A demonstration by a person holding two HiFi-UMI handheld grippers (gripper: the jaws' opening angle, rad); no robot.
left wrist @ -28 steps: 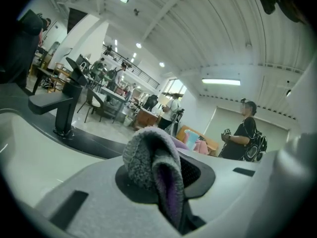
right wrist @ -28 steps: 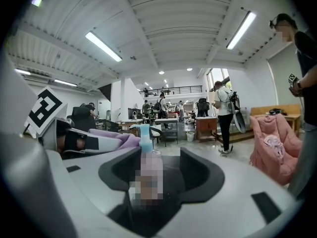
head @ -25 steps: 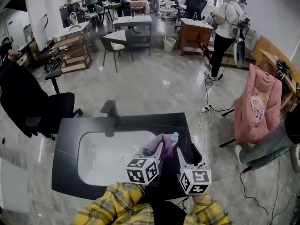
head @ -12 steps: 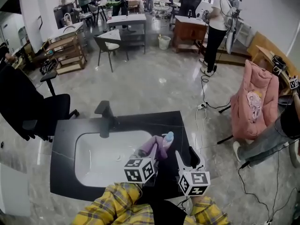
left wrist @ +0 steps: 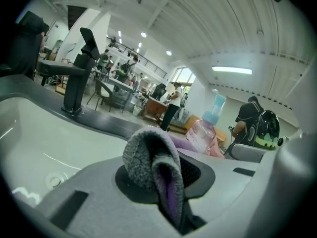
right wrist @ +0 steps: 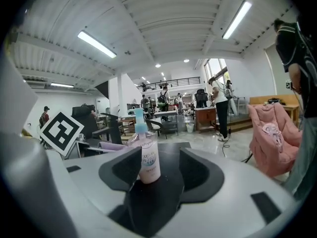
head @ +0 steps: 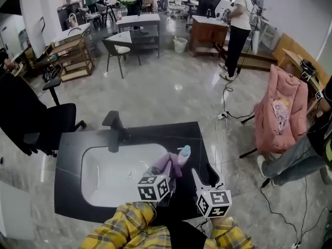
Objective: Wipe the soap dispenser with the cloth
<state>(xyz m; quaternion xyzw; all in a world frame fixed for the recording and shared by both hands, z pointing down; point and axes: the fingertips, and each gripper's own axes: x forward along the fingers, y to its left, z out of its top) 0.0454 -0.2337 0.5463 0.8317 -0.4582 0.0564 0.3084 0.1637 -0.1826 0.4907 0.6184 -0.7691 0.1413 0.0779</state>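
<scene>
The soap dispenser (head: 183, 154) is clear pink with a pale blue pump and a white label printed in blue. The cloth (head: 165, 165) is fuzzy grey outside, purple inside. The counter (head: 70, 160) is black with thin white veins, the sink (head: 106, 176) white, the tap (head: 114, 127) black. Near, the sleeves (head: 129, 227) are yellow plaid. Far right, a coat (head: 282, 113) is pink.
</scene>
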